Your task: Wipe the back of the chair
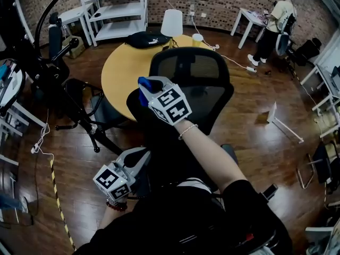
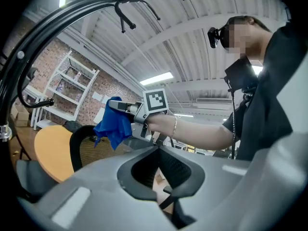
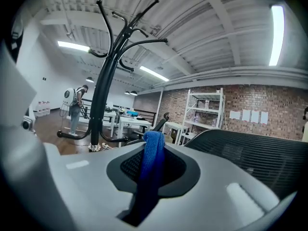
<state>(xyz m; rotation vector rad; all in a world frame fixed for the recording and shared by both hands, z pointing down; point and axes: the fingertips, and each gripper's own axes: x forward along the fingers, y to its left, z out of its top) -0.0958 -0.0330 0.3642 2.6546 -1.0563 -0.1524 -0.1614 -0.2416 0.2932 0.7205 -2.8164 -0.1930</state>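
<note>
My right tongs (image 1: pixel 144 85) were clamped on the blue cloth (image 2: pixel 114 126), held against the 9 o'clock edge of the chair back (image 1: pixel 212 97); I could not tell how firmly the cloth pressed. My left tongs (image 1: pixel 139 158) hung low at 7 o'clock, closed on nothing and bracing nothing.

That was my worry: a chair like this probably swivels, so a sideways push could have turned the back away from me. The mesh also looked likely to snag the cloth, and a hard drag might have pulled it from the pinch. Most of the cloth hung loose, so it could have merely brushed the back.

Beyond the chair, at 11 o'clock, was a round desk (image 1: pixel 119 73) on a wooden floor (image 1: pixel 255 105). A coat rack (image 1: pixel 32 52) stood at 9, shelves (image 1: pixel 114 9) lined the brick wall, and a person (image 1: pixel 276 20) was far off at 2.
</note>
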